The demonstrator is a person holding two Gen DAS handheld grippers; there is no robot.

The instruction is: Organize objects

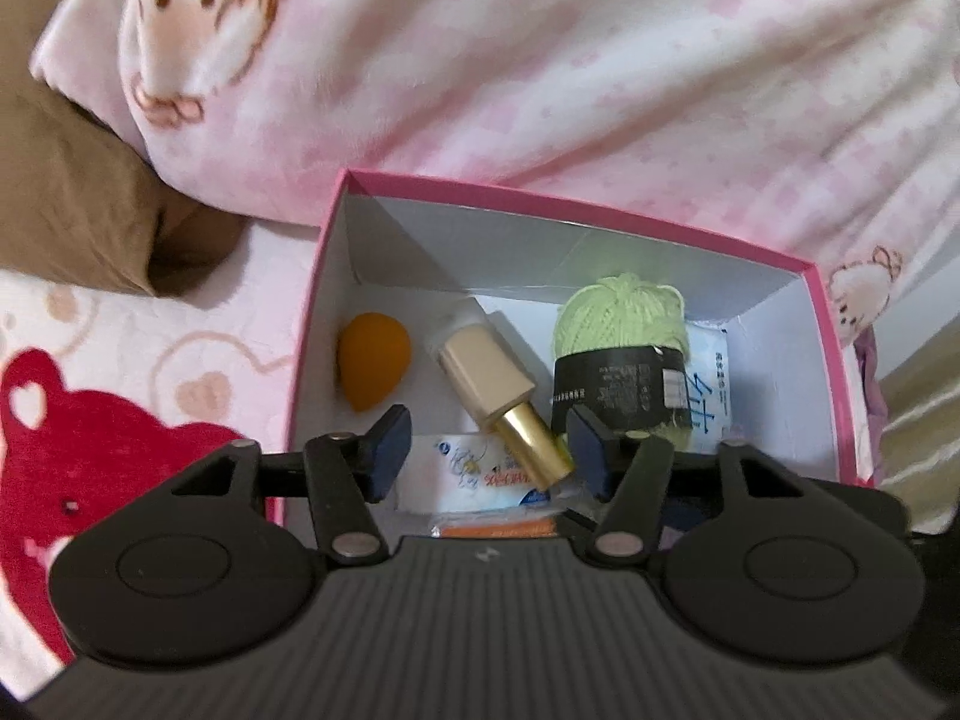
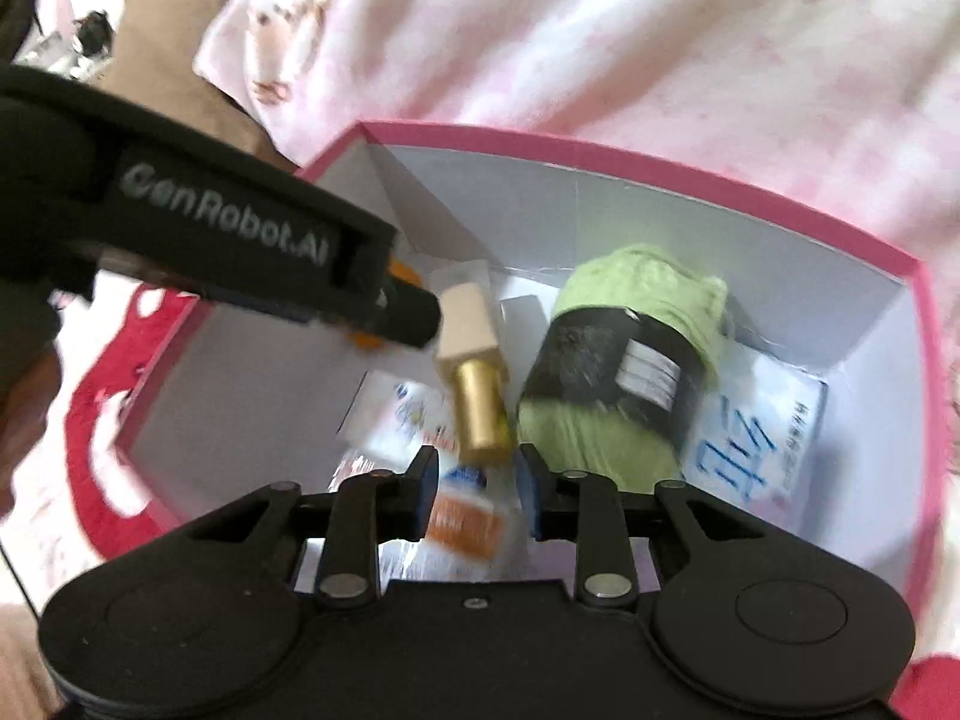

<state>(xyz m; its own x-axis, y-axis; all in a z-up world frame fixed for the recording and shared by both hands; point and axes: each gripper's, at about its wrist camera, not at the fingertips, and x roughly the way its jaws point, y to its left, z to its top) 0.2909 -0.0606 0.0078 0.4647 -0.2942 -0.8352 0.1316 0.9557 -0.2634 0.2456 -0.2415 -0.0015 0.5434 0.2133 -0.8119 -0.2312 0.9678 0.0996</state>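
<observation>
Left wrist view looks straight down into one pink-rimmed cardboard box with white inside walls (image 1: 831, 360), sitting on a pink patterned blanket (image 1: 540, 60) with a brown cushion (image 1: 72, 192) off to the side. Count what's inside: one orange teardrop makeup sponge (image 1: 373, 369) against the left wall, one beige bottle with a gold cap (image 1: 498, 396) lying slanted mid-floor, one ball of light green yarn with a black paper band (image 1: 621, 360) to its right, one white tissue packet with blue lettering (image 1: 711, 396) behind the yarn, one white sachet with blue print (image 1: 474, 474) under the gold cap, and an orange-labelled packet (image 1: 498, 529) at the near edge. The left gripper (image 1: 487, 459) hangs over the box, jaws spread wide, nothing between them. In the right wrist view, blurred, the right gripper (image 2: 477, 495) hovers by the gold cap, jaws parted and empty.
</observation>
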